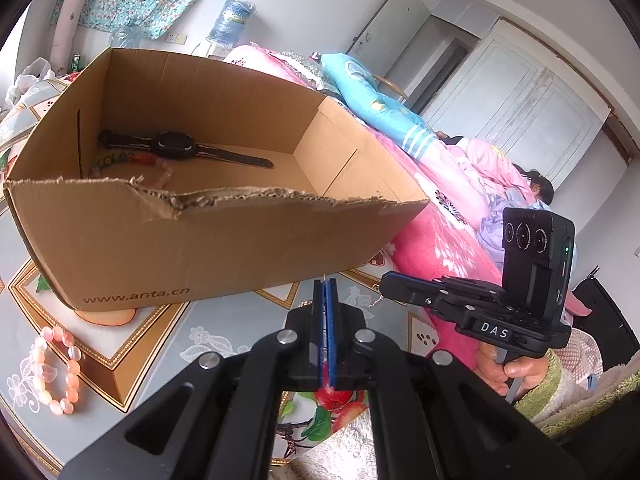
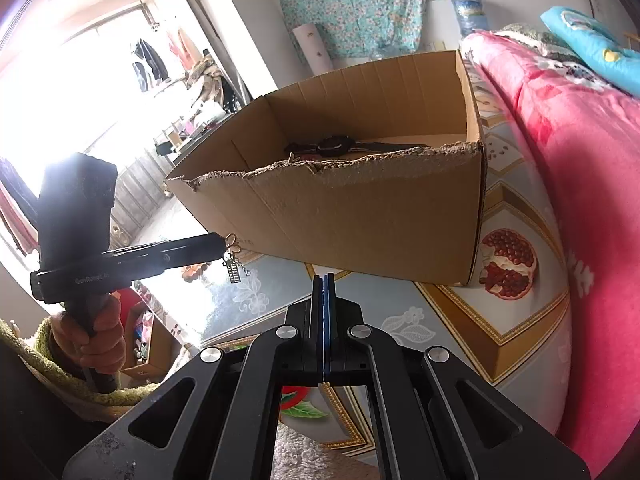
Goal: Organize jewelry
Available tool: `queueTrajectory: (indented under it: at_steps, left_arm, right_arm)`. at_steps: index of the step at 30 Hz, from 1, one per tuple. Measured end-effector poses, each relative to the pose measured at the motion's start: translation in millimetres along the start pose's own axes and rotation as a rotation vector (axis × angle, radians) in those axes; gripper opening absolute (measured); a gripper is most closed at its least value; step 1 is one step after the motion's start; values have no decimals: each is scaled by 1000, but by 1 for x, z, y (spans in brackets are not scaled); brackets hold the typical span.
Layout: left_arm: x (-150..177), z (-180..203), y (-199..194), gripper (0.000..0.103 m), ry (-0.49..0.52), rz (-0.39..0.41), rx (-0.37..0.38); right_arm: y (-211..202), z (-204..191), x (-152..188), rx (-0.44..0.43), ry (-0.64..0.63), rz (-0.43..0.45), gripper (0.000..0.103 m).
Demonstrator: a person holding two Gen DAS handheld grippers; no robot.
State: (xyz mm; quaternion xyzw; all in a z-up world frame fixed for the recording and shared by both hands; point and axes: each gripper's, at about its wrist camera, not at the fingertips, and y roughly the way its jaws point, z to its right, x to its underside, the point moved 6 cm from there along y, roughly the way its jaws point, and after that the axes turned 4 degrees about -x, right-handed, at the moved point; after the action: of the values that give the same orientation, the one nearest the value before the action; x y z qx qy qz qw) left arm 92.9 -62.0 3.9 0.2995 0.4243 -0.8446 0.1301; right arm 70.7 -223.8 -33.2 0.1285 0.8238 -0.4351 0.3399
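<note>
We are holding the left gripper (image 2: 221,240) with its jaws pressed together on a small pendant (image 2: 232,269), which is dangling from the tip on a short chain just in front of the cardboard box (image 2: 360,220). The right gripper (image 2: 324,280) is pointing at the box's torn near wall with its blue pads closed flat on each other and nothing between them. Inside the box a black watch (image 1: 176,146) is lying on the floor, touching a string of coloured beads (image 1: 128,159) (partly hidden by the ragged rim). A pink bead bracelet (image 1: 60,368) is sitting outside on the patterned tablecloth (image 1: 224,332), near the box's left corner. Our right hand (image 1: 508,368) is gripping its handle beside the pink bedding (image 1: 436,248)
</note>
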Motion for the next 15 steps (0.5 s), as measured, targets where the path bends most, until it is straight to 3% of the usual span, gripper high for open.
queueTrajectory:
  at_steps: [7,15]
  left_arm:
    - [9,-8,13,1,-29,-46,14]
    - [22,-37,21,5,-102,-100,-40]
  right_arm:
    - [1,0,1,-2,3,-8,0]
    - [6,0,1,-7,1,-16,0]
